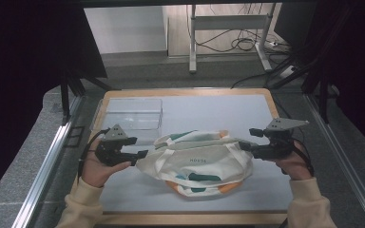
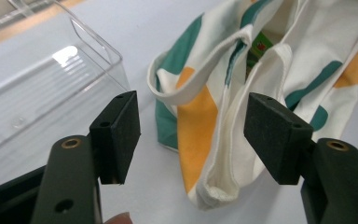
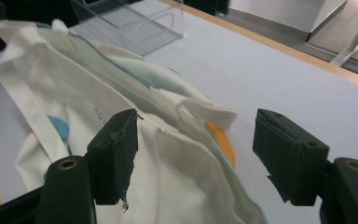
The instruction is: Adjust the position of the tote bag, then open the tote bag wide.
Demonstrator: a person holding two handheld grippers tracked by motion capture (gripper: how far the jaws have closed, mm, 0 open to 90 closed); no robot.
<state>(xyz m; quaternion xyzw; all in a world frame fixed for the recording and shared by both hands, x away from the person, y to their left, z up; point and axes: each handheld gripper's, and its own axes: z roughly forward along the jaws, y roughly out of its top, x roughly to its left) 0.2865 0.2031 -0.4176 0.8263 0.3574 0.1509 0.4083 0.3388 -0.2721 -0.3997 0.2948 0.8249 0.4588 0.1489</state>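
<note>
**Both grippers open at the ends of the tote bag**

The left gripper (image 1: 140, 154) and right gripper (image 1: 247, 145) each stand with jaws spread wide and nothing clamped, one at each end of the tote bag (image 1: 197, 164). That likely suits spreading its mouth. The bag's fabric lies between and just beyond both jaw pairs, slumped on the worktop (image 1: 247, 111). A clear plastic container (image 1: 130, 114) sits far left, apart.

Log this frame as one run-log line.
left gripper: open, at tote bag left edge | right gripper: open, at right edge | bag: on table, unheld | clear bin: behind-left
</note>
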